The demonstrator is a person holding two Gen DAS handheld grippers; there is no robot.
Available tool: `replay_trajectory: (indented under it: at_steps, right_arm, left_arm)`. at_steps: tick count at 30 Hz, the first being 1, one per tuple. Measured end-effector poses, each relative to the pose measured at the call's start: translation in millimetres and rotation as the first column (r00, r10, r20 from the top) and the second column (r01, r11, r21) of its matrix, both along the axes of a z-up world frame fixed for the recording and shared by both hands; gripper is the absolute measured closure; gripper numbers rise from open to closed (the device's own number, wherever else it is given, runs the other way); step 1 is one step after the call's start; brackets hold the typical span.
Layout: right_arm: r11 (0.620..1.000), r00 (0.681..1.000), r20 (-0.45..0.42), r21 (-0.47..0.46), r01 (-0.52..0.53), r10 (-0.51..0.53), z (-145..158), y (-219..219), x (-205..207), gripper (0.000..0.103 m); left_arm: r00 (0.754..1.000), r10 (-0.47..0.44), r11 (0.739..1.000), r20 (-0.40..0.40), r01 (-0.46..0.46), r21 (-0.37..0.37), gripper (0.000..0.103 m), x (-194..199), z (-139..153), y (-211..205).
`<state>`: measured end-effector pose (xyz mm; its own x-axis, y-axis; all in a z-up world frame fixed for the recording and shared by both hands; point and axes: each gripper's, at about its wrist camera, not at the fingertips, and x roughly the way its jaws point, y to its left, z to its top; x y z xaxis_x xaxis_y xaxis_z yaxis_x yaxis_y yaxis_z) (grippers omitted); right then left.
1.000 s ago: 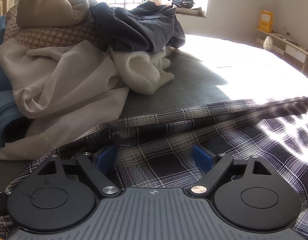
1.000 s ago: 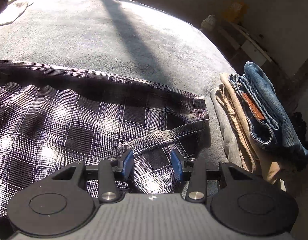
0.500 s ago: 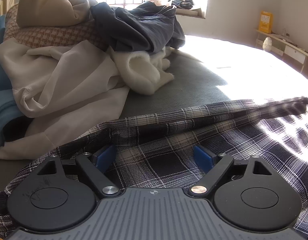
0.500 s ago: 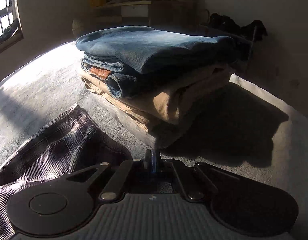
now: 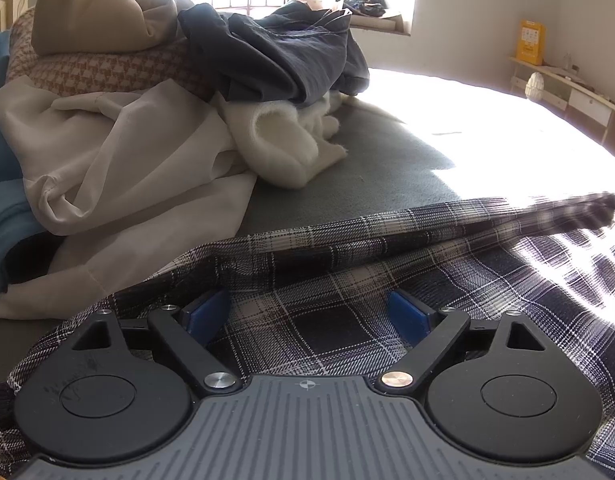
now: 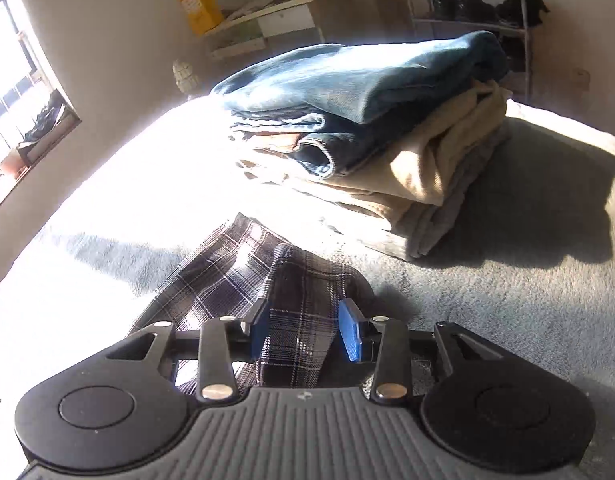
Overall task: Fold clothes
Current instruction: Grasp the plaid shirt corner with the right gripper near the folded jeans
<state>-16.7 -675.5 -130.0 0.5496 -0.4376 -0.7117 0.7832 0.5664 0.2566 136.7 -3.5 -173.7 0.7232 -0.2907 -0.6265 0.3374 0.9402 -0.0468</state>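
Note:
A dark plaid garment (image 5: 347, 280) lies spread on the grey bed, its folded upper edge running from left to right. My left gripper (image 5: 307, 314) rests low over it with the blue pads wide open and flat plaid cloth between them, not pinched. In the right wrist view a narrow end of the plaid garment (image 6: 235, 272) lies bunched into a raised fold. My right gripper (image 6: 305, 332) straddles that fold. Its jaws are opening, and the right pad stands clear of the cloth.
A heap of unfolded clothes (image 5: 147, 120) in cream, beige, houndstooth and dark navy fills the left of the bed. A folded stack (image 6: 367, 128), jeans on top of tan trousers, sits just beyond the right gripper. The grey bed cover (image 6: 507, 300) lies to its right, with shelves along the wall.
The right gripper rolled and swung from the spread plaid toward the folded stack. It closed fully half a second ago and now stands parted around a plaid fold. The left gripper stayed put.

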Motion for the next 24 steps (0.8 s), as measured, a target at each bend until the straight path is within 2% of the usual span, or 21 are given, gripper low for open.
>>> replay_trajectory:
  at_steps: [1, 2, 4, 6, 7, 8, 10, 12, 14, 17, 18, 20, 21, 22, 24]
  right_arm:
    - [1.000, 0.999, -0.040, -0.017, -0.018, 0.018, -1.0, 1.9, 11.1, 0.044]
    - [0.999, 0.996, -0.088, -0.032, -0.035, 0.032, -3.5, 3.1, 22.0, 0.038]
    - [0.997, 0.982, -0.184, -0.057, -0.061, 0.050, -9.6, 4.7, 40.6, 0.038]
    - [0.995, 0.973, -0.229, -0.083, -0.058, 0.038, -12.0, 5.3, 44.0, 0.056]
    - [0.995, 0.977, -0.212, -0.092, -0.033, 0.013, -11.0, 4.5, 38.1, 0.082]
    - [0.996, 0.986, -0.167, -0.087, 0.005, -0.019, -8.9, 2.3, 28.1, 0.097]
    - [0.993, 0.991, -0.082, -0.070, 0.099, -0.105, -5.2, -6.7, 3.4, 0.099]
    - [0.980, 0.980, 0.003, 0.010, 0.200, -0.200, -11.1, -19.9, -24.9, 0.099]
    - [0.946, 0.949, 0.073, 0.136, 0.295, -0.307, -25.6, -33.1, -53.0, 0.099]
    - [0.866, 0.884, 0.201, 0.378, 0.326, -0.421, -54.2, -47.3, -87.4, 0.096]
    - [0.850, 0.867, 0.235, 0.422, 0.316, -0.439, -59.5, -47.5, -94.5, 0.095]
    - [0.841, 0.852, 0.278, 0.459, 0.288, -0.444, -64.4, -46.1, -101.1, 0.082]
    - [0.844, 0.853, 0.288, 0.460, 0.276, -0.436, -65.0, -44.9, -101.4, 0.079]
    - [0.850, 0.860, 0.285, 0.452, 0.269, -0.424, -63.9, -44.2, -99.1, 0.075]
    - [0.870, 0.884, 0.257, 0.416, 0.264, -0.391, -58.5, -43.2, -90.6, 0.075]
  left_arm:
    - [1.000, 0.001, 1.000, 0.003, -0.001, -0.002, 0.014, -0.6, -0.3, 0.2]
    - [1.000, 0.001, 1.000, 0.004, -0.001, -0.003, 0.014, -1.0, -0.4, 0.5]
    - [1.000, 0.001, 1.000, 0.007, -0.001, -0.006, 0.014, -1.3, -0.7, 1.0]
    - [1.000, 0.001, 1.000, 0.009, -0.001, -0.009, 0.014, -1.7, -0.9, 1.5]
    - [1.000, 0.000, 1.000, 0.009, 0.000, -0.011, 0.014, -1.7, -0.9, 1.9]
    - [1.000, 0.000, 1.000, 0.009, 0.001, -0.014, 0.014, -1.7, -0.9, 2.3]
    - [1.000, -0.002, 1.000, 0.009, 0.002, -0.018, 0.014, -1.8, -0.9, 3.1]
    - [1.000, -0.004, 1.000, 0.009, 0.004, -0.020, 0.014, -1.5, -1.4, 3.3]
    - [1.000, -0.006, 1.000, 0.010, 0.007, -0.022, 0.013, -1.2, -2.0, 3.4]
    - [1.000, -0.012, 1.000, 0.010, 0.013, -0.021, 0.012, -1.1, -2.7, 3.3]
    - [1.000, -0.014, 1.000, 0.010, 0.015, -0.021, 0.012, -1.0, -2.9, 3.3]
    - [1.000, -0.015, 1.000, 0.009, 0.015, -0.018, 0.011, -0.3, -3.3, 2.6]
    - [1.000, -0.016, 1.000, 0.009, 0.016, -0.016, 0.011, -0.2, -3.5, 2.2]
    - [1.000, -0.017, 1.000, 0.009, 0.017, -0.014, 0.011, -0.3, -3.6, 1.8]
    - [1.000, -0.018, 1.000, 0.010, 0.018, -0.014, 0.010, -0.4, -3.9, 1.5]
